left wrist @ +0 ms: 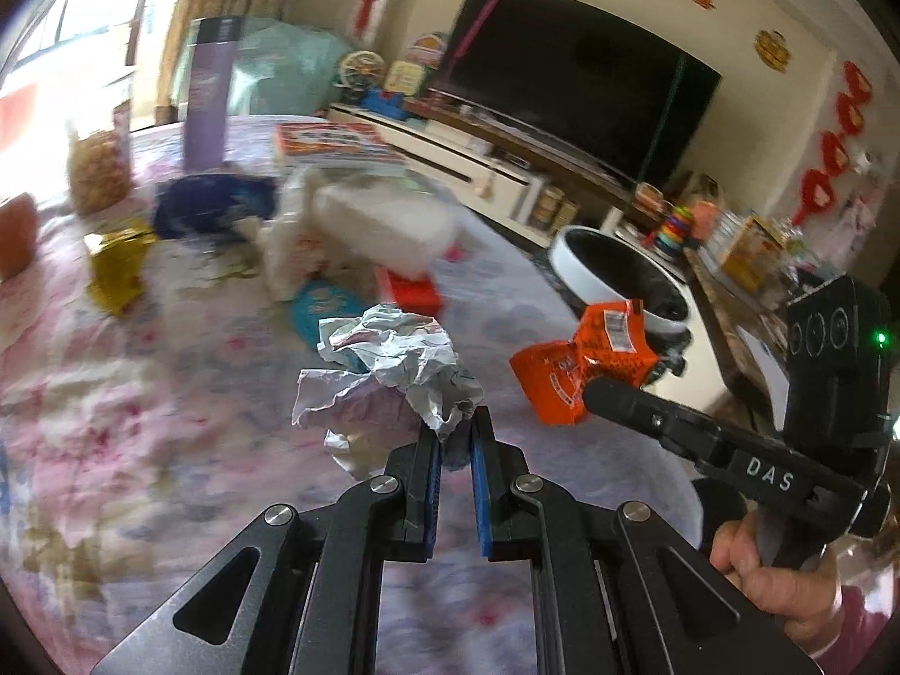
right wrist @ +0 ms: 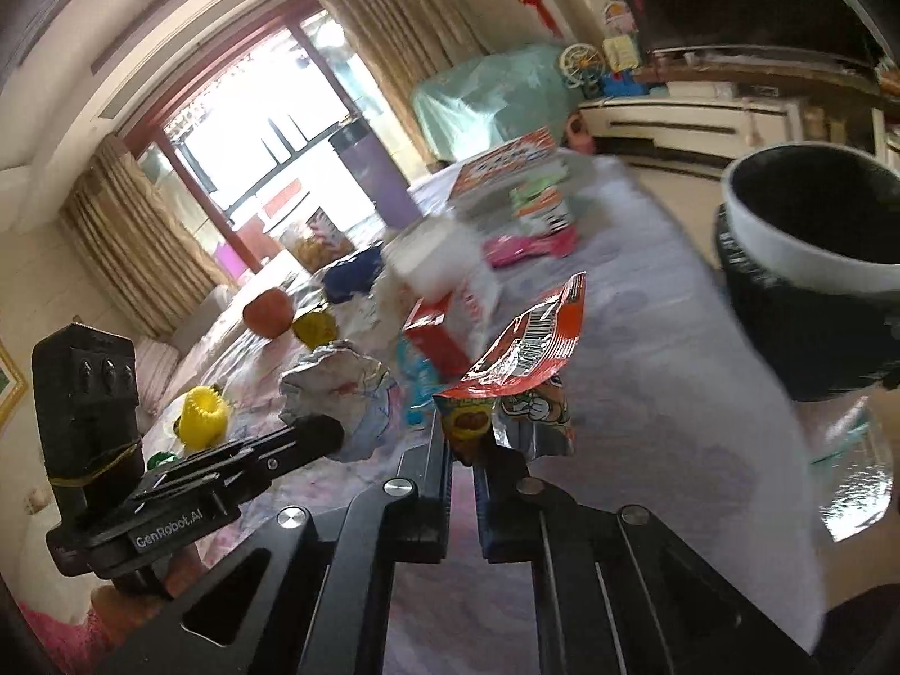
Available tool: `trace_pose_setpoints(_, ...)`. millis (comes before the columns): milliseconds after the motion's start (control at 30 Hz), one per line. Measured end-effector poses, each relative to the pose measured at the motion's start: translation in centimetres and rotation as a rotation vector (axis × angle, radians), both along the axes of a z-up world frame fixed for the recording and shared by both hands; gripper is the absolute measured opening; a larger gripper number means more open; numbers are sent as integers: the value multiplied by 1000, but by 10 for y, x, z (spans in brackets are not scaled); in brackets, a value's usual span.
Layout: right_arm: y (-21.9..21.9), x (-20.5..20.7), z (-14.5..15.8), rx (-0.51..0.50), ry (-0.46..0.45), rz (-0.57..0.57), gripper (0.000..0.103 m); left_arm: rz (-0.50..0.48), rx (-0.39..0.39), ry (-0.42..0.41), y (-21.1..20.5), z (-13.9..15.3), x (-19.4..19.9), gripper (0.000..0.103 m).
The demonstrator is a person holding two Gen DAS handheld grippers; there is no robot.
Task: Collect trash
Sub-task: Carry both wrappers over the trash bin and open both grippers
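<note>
My left gripper point(left wrist: 454, 422) is shut on a crumpled ball of white paper point(left wrist: 394, 371) and holds it above the floral tablecloth. The paper ball also shows in the right wrist view point(right wrist: 343, 394), with the left gripper point(right wrist: 320, 433) beside it. My right gripper point(right wrist: 462, 439) is shut on an orange snack wrapper point(right wrist: 523, 360). In the left wrist view the wrapper point(left wrist: 585, 360) hangs from the right gripper point(left wrist: 602, 391), just in front of a white-rimmed black bin point(left wrist: 624, 275). The bin point(right wrist: 810, 236) stands off the table's right edge.
The table point(left wrist: 169, 394) carries a purple bottle point(left wrist: 208, 95), a jar of snacks point(left wrist: 101, 169), a gold wrapper point(left wrist: 118, 264), a blue bag point(left wrist: 208, 208), a red box point(left wrist: 410, 292), a white tissue pack point(left wrist: 388, 225), books point(left wrist: 337, 146) and a yellow ring point(right wrist: 202, 416). A TV point(left wrist: 574, 73) stands behind.
</note>
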State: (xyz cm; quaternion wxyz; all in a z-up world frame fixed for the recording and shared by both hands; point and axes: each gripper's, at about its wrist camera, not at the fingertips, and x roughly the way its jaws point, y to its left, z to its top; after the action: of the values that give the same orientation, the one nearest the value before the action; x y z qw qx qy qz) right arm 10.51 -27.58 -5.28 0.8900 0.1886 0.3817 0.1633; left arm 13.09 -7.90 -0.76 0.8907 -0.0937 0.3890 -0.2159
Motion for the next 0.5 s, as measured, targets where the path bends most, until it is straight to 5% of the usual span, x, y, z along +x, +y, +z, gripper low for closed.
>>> trace_pose_setpoints(500, -76, -6, 16, -10, -29, -151, 6, -131, 6, 5, -63, -7, 48, 8)
